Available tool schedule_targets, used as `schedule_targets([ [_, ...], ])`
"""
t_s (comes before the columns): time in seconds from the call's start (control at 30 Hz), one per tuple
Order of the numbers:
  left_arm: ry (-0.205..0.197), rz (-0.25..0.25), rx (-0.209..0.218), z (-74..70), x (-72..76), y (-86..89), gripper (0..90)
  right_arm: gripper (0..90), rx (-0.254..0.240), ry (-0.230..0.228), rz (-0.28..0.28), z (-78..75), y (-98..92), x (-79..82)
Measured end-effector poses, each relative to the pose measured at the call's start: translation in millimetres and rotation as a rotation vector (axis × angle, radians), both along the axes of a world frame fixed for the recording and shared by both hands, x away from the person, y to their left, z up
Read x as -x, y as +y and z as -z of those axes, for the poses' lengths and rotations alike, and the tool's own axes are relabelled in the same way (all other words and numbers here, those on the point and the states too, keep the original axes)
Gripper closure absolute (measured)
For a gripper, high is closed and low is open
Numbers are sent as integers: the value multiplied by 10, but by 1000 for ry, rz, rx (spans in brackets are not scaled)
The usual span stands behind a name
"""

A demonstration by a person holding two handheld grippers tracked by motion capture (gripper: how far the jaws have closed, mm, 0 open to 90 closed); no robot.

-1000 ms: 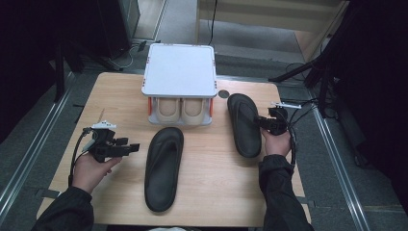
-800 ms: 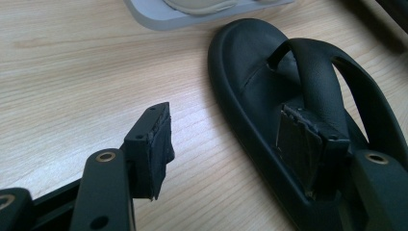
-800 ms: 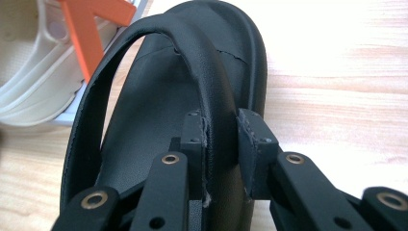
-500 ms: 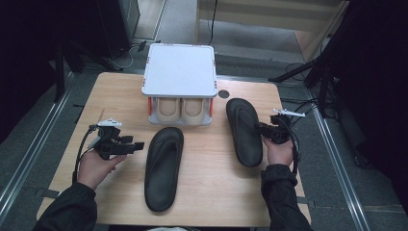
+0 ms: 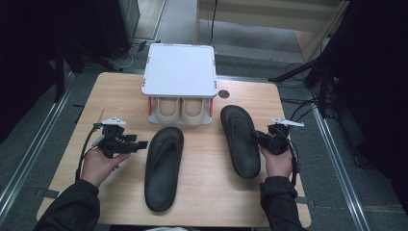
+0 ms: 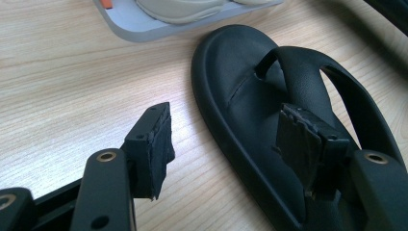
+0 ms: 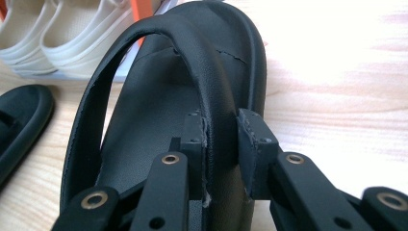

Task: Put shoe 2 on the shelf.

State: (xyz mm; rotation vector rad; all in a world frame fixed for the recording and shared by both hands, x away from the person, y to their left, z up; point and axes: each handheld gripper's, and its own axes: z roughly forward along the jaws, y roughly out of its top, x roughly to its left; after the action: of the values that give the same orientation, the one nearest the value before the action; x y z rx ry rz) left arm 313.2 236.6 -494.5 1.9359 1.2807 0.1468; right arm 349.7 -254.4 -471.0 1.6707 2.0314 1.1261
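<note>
Right claw [image 7: 221, 144]: clamped on the strap and outer edge of the right black sandal [image 5: 240, 139], one pad inside against the strap, one outside against the sole rim. Held in the right hand [image 5: 278, 161] at the right side of the desk [image 5: 120, 91], seen in the high view as right claw [image 5: 262, 139] biting the sandal's right edge about midway along. Sandal lying flat there, toe toward the rack.

Left claw [image 6: 221, 144]: jaws standing well apart, gripping nothing. One pad [image 6: 154, 144] over bare wood, the other over the footbed of the left black sandal [image 6: 250, 106], not pressing on it. In the high view, left claw [image 5: 137, 145] held level in the left hand [image 5: 98, 166], pointing toward that sandal [image 5: 163, 168], just beside its left edge.

Count of black sandals: two, lying side by side, apart, soles down, both with a toe-post strap.

Farther out, at the back middle of the desk: one small rack with a white top [image 5: 179, 70] and orange posts, near both sandals' toes. Under its top: two pale beige shoes [image 5: 180, 109], side by side, touching, toes facing the person.

One small dark round hole [image 5: 223, 94] in the wood just right of the rack.

Two dark sleeves at the bottom edge.
</note>
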Motion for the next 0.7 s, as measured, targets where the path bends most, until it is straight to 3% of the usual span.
schedule_targets([
  [0.7, -3, 1, -4, 3, -1, -17, 388, 747, -27, -5, -71, 15, 237, 436],
])
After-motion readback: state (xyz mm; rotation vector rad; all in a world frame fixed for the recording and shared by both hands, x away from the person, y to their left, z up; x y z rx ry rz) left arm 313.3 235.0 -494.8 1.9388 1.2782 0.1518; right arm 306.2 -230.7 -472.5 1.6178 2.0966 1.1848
